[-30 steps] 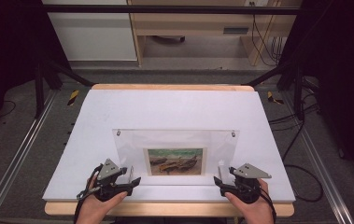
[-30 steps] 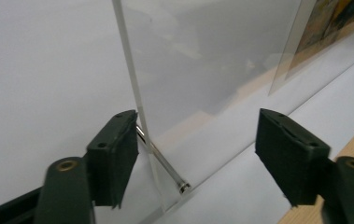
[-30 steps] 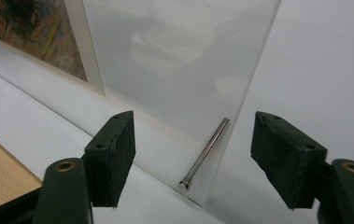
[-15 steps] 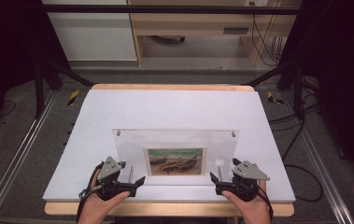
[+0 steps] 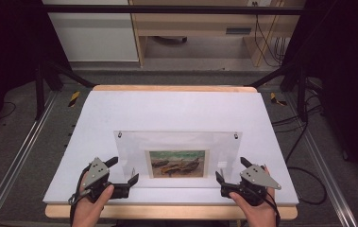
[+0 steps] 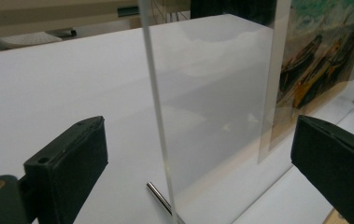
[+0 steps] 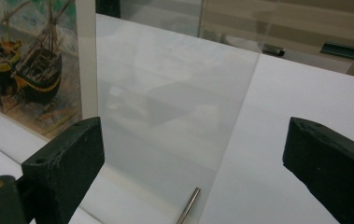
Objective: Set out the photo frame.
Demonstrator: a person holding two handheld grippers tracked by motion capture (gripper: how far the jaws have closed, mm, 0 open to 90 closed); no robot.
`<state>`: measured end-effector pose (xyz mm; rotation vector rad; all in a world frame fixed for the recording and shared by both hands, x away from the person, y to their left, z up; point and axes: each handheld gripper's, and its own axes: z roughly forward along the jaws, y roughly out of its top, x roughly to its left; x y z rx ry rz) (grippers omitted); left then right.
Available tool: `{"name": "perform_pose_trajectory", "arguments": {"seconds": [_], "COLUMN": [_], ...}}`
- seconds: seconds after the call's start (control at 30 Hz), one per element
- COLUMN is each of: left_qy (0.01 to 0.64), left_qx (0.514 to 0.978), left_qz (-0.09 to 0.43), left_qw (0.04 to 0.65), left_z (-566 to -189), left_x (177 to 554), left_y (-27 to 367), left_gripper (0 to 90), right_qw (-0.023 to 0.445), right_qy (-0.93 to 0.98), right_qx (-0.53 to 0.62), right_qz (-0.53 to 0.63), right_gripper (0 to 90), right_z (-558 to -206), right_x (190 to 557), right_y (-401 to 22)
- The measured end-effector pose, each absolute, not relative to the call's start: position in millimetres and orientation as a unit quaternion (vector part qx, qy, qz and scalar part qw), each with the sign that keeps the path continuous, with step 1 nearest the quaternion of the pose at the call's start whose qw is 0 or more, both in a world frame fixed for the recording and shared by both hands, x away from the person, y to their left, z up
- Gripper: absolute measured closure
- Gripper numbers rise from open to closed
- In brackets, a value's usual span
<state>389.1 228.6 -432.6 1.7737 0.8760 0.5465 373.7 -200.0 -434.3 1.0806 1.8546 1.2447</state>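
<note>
Two hand-held grippers sat at the near edge of a white table [image 5: 176, 109], one at each lower corner of a clear acrylic frame [image 5: 179, 158] that stood upright across the table's near half. The frame held a small painting of beached boats [image 5: 176, 163], mounted low and centred between its transparent panels, with small metal pins showing at its upper corners. In the high view the left gripper [image 5: 124, 171] lay just beside the frame's lower left corner, its jaws spread wide and pointing toward the panel; the person's left hand [image 5: 91, 205] gripped it from below. The right gripper [image 5: 228, 170] mirrored it at the lower right corner, likewise spread, with the right hand [image 5: 257, 210] behind it. In the left gripper view, the frame's left edge rose between the two black jaws, touching neither, and a thin metal standoff pin [image 6: 158, 197] lay at its foot; the boat picture showed farther along, to the right. In the right gripper view, the frame's right edge also stood between the parted jaws, clear of both pads, with another metal pin [image 7: 188, 205] at its base and the painting off to the left.
</note>
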Motion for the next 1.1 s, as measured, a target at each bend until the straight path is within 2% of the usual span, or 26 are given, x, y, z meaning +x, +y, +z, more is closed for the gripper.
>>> {"name": "perform_pose_trajectory", "arguments": {"seconds": [0.6, 0.97, 1.1], "left_qy": [0.377, 0.4, 0.414], "left_qx": [0.732, 0.716, 0.707], "left_qz": [0.27, 0.316, 0.32], "left_qw": [0.498, 0.477, 0.476], "left_z": [-426.5, -427.7, -429.8], "left_x": [369.9, 376.7, 383.2], "left_y": [265.4, 292.7, 301.5], "left_gripper": [3.5, 4.3, 4.2], "right_qw": [0.326, 0.355, 0.362], "right_qy": [0.701, 0.691, 0.686], "right_qx": [0.435, 0.46, 0.474], "right_qz": [0.461, 0.431, 0.417], "right_gripper": [7.3, 13.4, 13.1], "right_z": [-433.3, -437.5, -440.0], "right_x": [355.3, 350.7, 352.5], "right_y": [-228.6, -250.3, -254.0]}}
